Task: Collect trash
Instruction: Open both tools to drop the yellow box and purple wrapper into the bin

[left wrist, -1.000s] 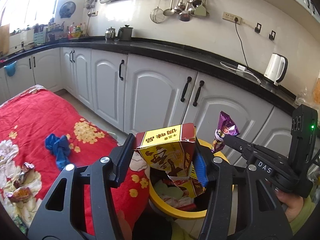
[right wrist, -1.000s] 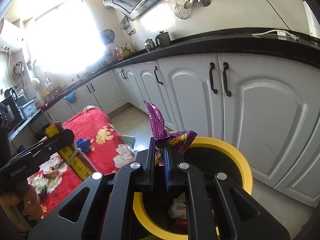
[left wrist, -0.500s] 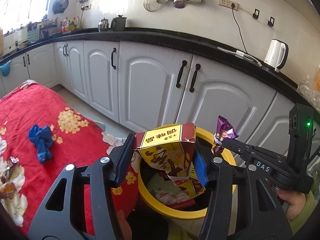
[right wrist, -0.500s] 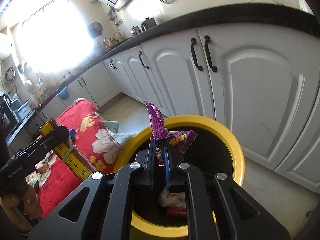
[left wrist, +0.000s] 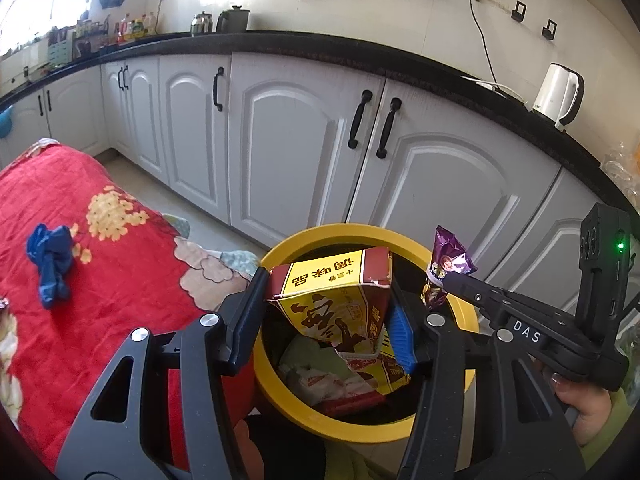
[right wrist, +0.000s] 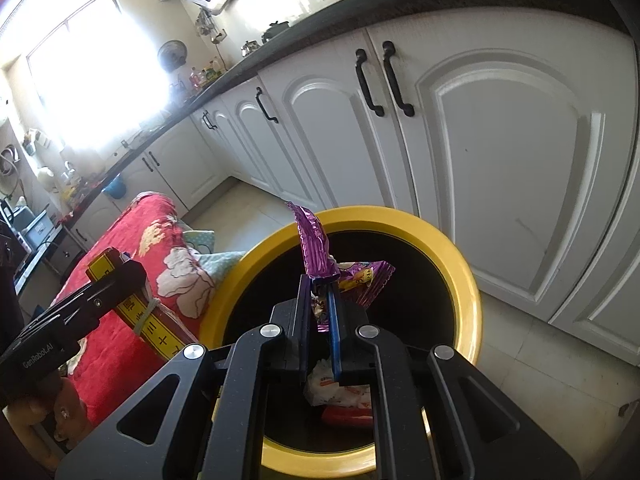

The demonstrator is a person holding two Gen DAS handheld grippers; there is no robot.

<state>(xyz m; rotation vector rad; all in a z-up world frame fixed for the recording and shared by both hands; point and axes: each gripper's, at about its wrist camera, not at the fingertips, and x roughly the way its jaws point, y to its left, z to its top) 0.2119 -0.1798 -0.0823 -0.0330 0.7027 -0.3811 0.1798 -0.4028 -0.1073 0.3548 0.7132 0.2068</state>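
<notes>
Whereas a second ago both grippers hung beside the bin's near edge with more of the red cloth in sight, they now sit over the mouth of the yellow-rimmed bin (left wrist: 362, 230), whose full ring shows in the right wrist view. Surroundings: red floral cloth (left wrist: 100, 264) left of the bin, carrying a blue crumpled item (left wrist: 50, 266); white cabinet doors (left wrist: 288, 152) behind; white kettle (left wrist: 558, 94) on the dark counter. Bin contents: white and red wrappers (right wrist: 340, 394) at the bottom. Left gripper (left wrist: 328, 312): fingers spread wide, clamped on a torn yellow-and-maroon carton (left wrist: 340, 292) above the opening. Right gripper (right wrist: 320, 308): fingers nearly together, pinching a purple snack wrapper (right wrist: 316, 248) over the bin.
</notes>
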